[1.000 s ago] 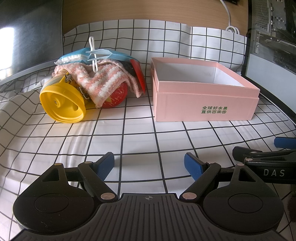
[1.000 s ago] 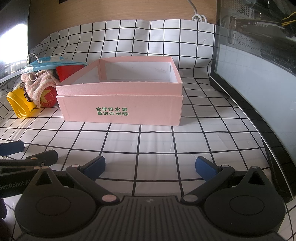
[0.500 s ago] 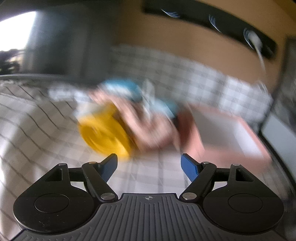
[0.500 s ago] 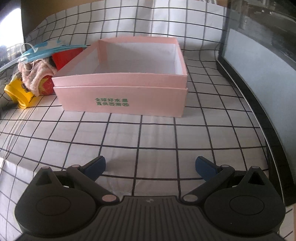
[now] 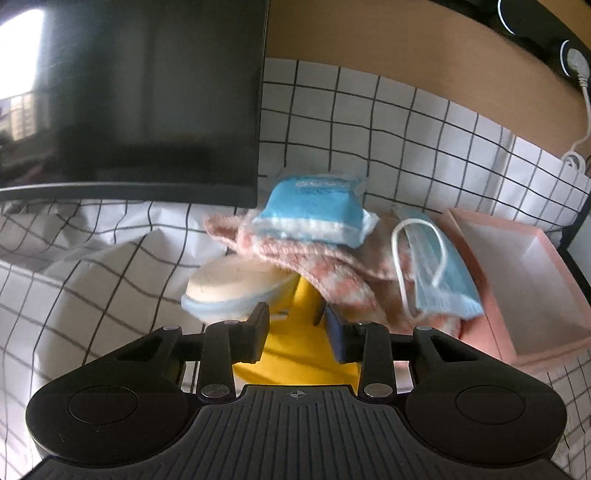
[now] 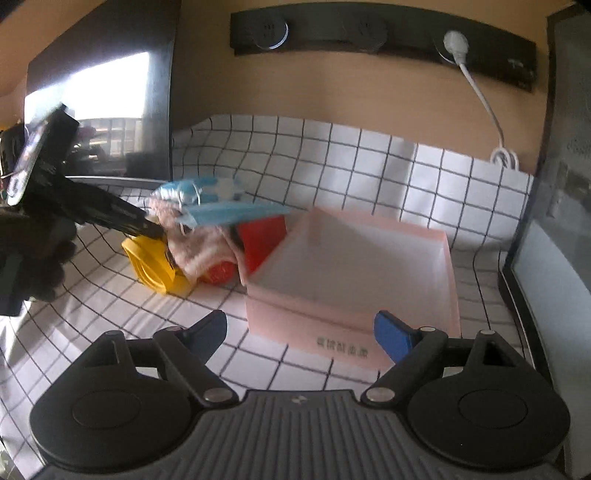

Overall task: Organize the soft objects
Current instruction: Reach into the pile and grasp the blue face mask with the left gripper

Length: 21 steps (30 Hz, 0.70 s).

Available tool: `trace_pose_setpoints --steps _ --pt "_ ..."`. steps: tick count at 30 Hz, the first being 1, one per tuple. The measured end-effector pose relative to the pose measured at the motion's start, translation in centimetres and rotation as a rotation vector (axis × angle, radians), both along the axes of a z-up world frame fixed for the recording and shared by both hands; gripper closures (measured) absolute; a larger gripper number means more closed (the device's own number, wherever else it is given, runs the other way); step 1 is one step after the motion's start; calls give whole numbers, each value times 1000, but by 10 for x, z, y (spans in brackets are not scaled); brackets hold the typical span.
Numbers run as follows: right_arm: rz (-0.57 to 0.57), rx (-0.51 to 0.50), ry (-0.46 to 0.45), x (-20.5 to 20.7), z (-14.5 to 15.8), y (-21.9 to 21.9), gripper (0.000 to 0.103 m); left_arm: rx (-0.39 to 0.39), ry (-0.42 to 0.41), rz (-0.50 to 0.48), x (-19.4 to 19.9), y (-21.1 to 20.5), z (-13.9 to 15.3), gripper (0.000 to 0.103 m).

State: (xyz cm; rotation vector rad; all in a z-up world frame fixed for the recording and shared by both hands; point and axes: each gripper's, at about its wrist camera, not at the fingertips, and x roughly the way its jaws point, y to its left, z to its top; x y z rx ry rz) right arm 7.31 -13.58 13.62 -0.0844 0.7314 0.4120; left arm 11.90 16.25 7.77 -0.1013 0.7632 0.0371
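Observation:
A pile of soft things lies left of the pink box [image 5: 532, 317]: a pink-and-white knitted cloth [image 5: 332, 269], a blue tissue packet [image 5: 314, 210] on top, and a blue face mask [image 5: 439, 269] with white loops. A round beige pad [image 5: 229, 288] lies at the pile's left. My left gripper [image 5: 295, 325] is low against the pile. Its jaws are closing with the yellow cup [image 5: 303, 347] between them, and I see no firm press. In the right wrist view the left gripper [image 6: 147, 229] reaches the cup [image 6: 151, 266]. My right gripper [image 6: 301, 332] hovers before the pink box [image 6: 295, 317], jaws wide, narrowing a little, with nothing between them.
A red object [image 6: 262, 240] sits between pile and box. A dark monitor [image 5: 147, 92] stands behind the pile, another screen [image 6: 554, 258] at the right. A power strip [image 6: 369, 33] and white cable [image 6: 484, 99] are on the wall. Checked cloth [image 5: 92, 277] covers the table.
My left gripper has swung left and forward up to the pile, and its jaws have narrowed around the yellow cup. My right gripper has risen and tilted up, jaws slightly narrower.

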Motion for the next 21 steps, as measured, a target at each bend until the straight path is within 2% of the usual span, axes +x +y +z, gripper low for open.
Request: trace_pose_setpoints --steps 3,5,7,8,13,16,18,21 --pt "23 23 11 13 7 5 18 -9 2 -39 14 -3 -2 65" --pt "37 72 38 27 15 8 18 21 7 -78 17 -9 -5 67" --pt "36 104 59 46 23 14 18 70 10 -98 13 -13 -9 75" --pt "33 113 62 54 25 18 18 86 9 -98 8 -12 -11 75" --pt "46 140 45 92 37 38 20 3 20 -80 -40 10 -20 77" --pt "63 141 82 115 29 53 33 -25 8 -60 -71 19 -20 77" --pt "69 171 147 134 18 65 45 -57 28 -23 -88 29 -19 77" --pt "53 205 242 162 -1 79 51 -94 36 37 -106 48 -16 77"
